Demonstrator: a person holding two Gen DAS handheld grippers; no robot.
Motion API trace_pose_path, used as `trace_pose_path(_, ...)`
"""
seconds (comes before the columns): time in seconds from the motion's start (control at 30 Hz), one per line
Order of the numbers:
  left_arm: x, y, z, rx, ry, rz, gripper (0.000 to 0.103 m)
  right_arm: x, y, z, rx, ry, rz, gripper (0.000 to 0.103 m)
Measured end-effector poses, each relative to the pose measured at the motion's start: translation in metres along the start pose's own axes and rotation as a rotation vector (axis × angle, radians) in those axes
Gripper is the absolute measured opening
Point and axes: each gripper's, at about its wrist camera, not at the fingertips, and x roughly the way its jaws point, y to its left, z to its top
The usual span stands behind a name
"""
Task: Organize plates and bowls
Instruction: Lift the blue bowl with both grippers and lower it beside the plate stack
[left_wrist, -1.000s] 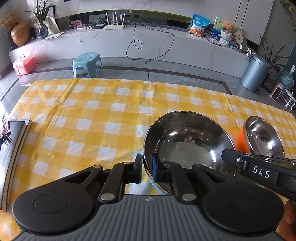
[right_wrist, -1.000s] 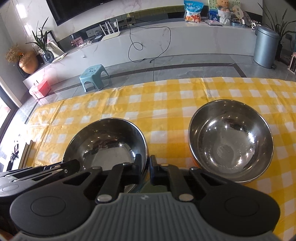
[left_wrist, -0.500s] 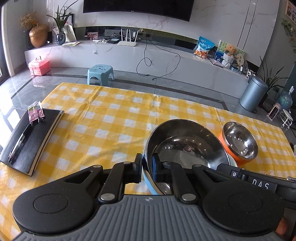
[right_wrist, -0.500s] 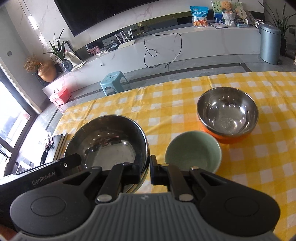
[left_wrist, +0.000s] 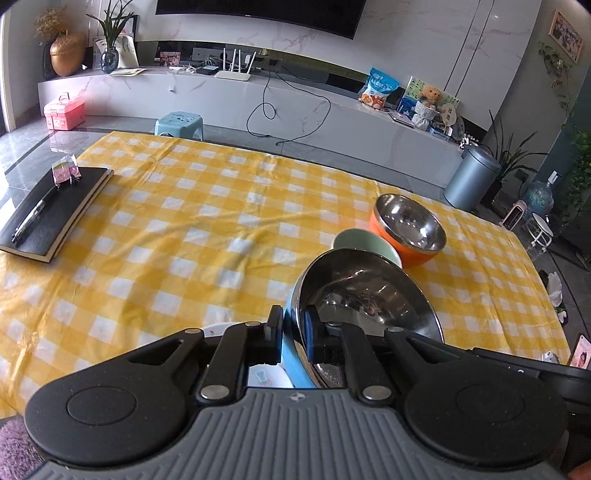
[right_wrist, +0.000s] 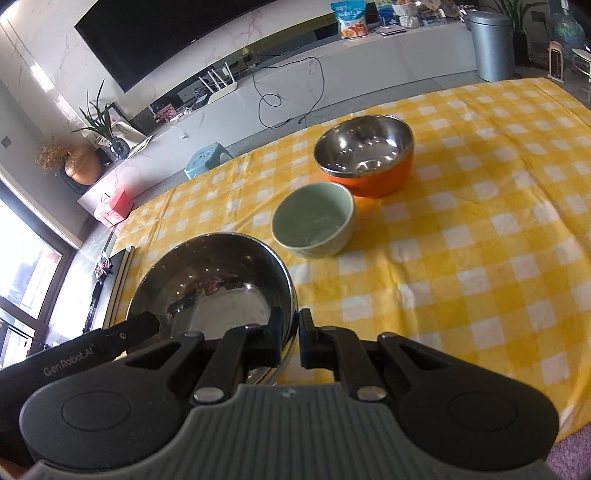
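Both grippers clamp the blue-sided steel bowl (left_wrist: 364, 295): left gripper (left_wrist: 293, 334) on one rim, right gripper (right_wrist: 291, 341) opposite. Bowl held above tablecloth (left_wrist: 184, 229) near edge, mouth up, tilted; round, no long axis.

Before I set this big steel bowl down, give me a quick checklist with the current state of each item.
1. Left gripper clamped on the blue-sided steel bowl rim: ok.
2. Right gripper clamped on the opposite rim: ok.
3. Bowl level: not ok, it looks tilted in the left wrist view.
4. Green ceramic bowl and orange steel-lined bowl upright, empty: ok.
5. Checked tablecloth bare to the right of them: ok.
6. What lies directly under the held bowl: cannot tell.
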Motion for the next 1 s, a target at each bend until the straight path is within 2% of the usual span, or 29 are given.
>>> trace_pose_path(0.27, 0.015, -0.019, -0.042, -0.012, 0.069, -0.065, 0.013, -0.018, -0.042, -0.022, 0.082, -0.024, -0.065, 0.006)
trace_pose_path(0.43, 0.031, -0.027, -0.061, -0.004, 0.118, -0.069, 0.013, -0.013, -0.058, -0.033, 0.083, -0.035, -0.133, 0.006)
trace_pose_path(0.57, 0.037, -0.028, -0.065, -0.003, 0.136, -0.064, 0.013, -0.006, -0.069, -0.036, 0.115, -0.012, -0.132, 0.006)
trace_pose_path(0.8, 0.045, -0.038, -0.067, 0.012, 0.147, -0.077, 0.013, -0.004, -0.074, -0.034, 0.113, -0.026, -0.16, 0.006)
trace_pose_path(1.0, 0.052, -0.036, -0.068, 0.021, 0.157, -0.08, 0.013, 0.0, -0.082, -0.034, 0.142, -0.015, -0.142, 0.006)
